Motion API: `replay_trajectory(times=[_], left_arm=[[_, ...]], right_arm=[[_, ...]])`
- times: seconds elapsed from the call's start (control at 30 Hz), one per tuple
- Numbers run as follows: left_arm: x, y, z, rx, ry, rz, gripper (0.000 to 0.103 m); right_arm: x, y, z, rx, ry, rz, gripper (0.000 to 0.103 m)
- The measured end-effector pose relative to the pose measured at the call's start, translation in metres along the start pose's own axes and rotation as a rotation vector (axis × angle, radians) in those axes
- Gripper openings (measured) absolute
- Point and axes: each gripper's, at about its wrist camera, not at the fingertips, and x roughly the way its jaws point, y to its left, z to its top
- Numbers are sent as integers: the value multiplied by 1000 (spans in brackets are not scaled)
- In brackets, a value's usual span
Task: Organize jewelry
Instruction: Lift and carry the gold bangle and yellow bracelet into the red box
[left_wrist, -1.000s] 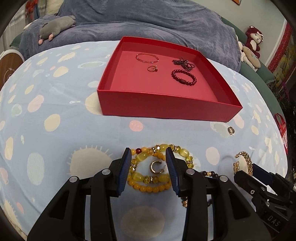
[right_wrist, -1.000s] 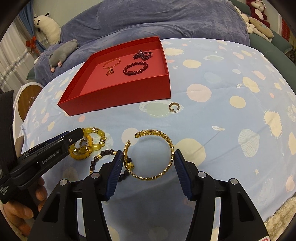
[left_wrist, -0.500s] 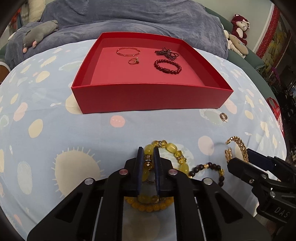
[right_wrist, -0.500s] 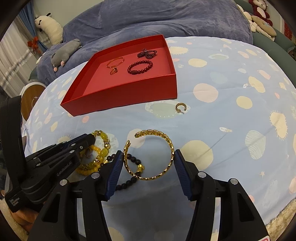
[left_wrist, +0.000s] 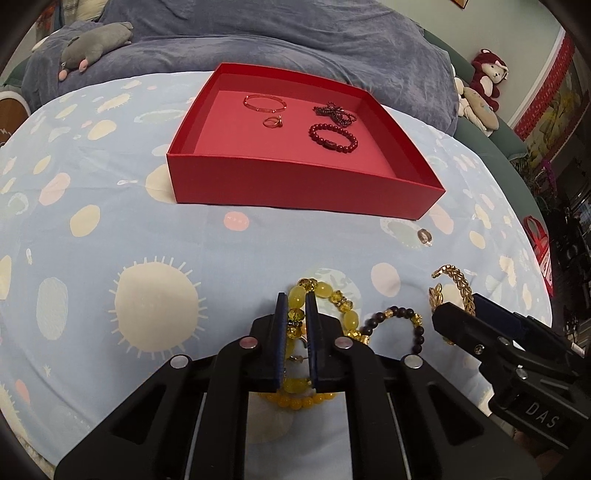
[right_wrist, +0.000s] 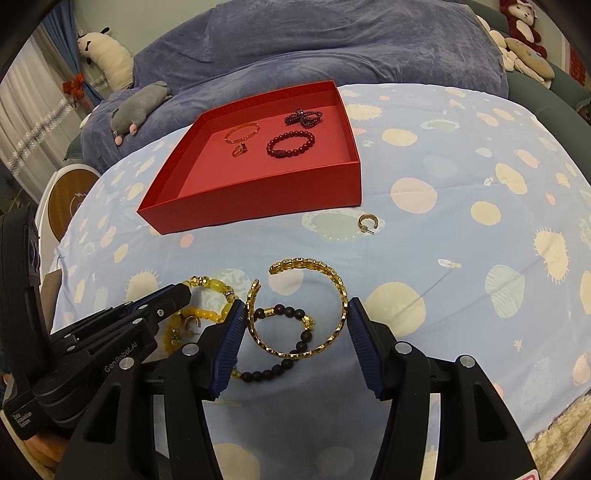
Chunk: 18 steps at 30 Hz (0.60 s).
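My left gripper (left_wrist: 295, 306) is shut on the yellow bead bracelet (left_wrist: 334, 295), which lies on the cloth; it also shows in the right wrist view (right_wrist: 212, 284). A small gold hoop earring (right_wrist: 192, 322) lies inside that bracelet. My right gripper (right_wrist: 295, 314) is open, its fingers on either side of the gold cuff bangle (right_wrist: 301, 306), apart from it. A dark bead bracelet (right_wrist: 284, 339) lies partly under the bangle. The red box (left_wrist: 295, 184) holds a thin gold bangle (left_wrist: 264, 103), a ring (left_wrist: 273, 122), a red bead bracelet (left_wrist: 332, 136) and a dark chain (left_wrist: 332, 112).
A second gold hoop earring (right_wrist: 367, 223) lies on the spotted blue cloth (left_wrist: 110, 221) near the box's right corner. A grey plush toy (left_wrist: 92, 40) rests on the blue blanket behind. Stuffed toys (left_wrist: 480, 92) sit at the far right.
My left gripper closed from wide open onto the yellow bead bracelet and slid forward a little. My right gripper stayed open around the gold bangle.
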Motion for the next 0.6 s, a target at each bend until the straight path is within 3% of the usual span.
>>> replay_trajectory(times=[0.6], left_arm=[[-52, -26, 38, -16, -68, -82, 9]], right_arm=[[-33, 7, 19, 0, -76, 48, 54]])
